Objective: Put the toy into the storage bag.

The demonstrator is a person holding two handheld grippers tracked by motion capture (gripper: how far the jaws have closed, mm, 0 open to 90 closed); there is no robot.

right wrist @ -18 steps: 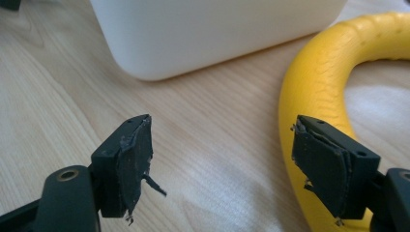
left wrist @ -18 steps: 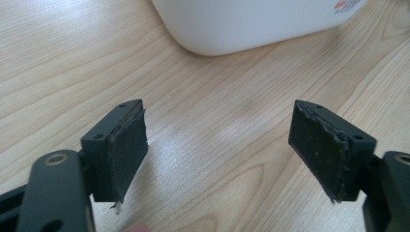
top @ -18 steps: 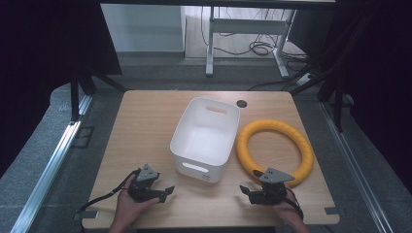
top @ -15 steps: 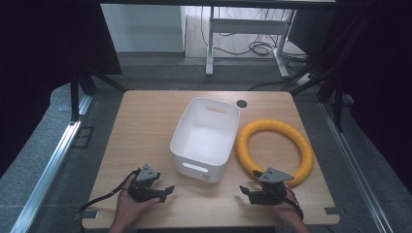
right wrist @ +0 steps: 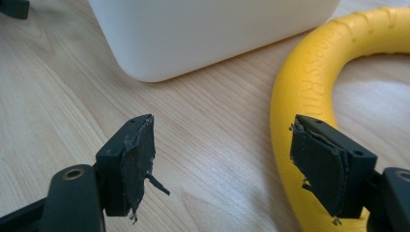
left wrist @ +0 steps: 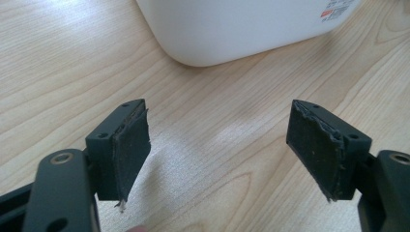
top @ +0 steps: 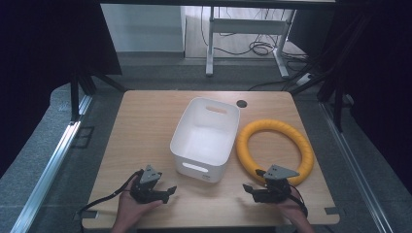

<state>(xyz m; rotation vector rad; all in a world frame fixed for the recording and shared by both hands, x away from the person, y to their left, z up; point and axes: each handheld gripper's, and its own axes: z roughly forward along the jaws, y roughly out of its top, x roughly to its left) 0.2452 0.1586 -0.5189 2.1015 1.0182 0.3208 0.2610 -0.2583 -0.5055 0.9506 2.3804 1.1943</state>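
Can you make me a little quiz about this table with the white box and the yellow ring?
1. True or false: the yellow ring lies inside the white box.
2. Which tool is nearer the ring: (a) the left tool or (b) the right tool?
3. Fill in: the jaws of both tools stand ____, with nothing between them.

Key:
1. False. The ring lies flat on the table beside the box, on its right side, and the box looks empty.
2. (b). In the right gripper view the ring sits just past one jaw.
3. Open.
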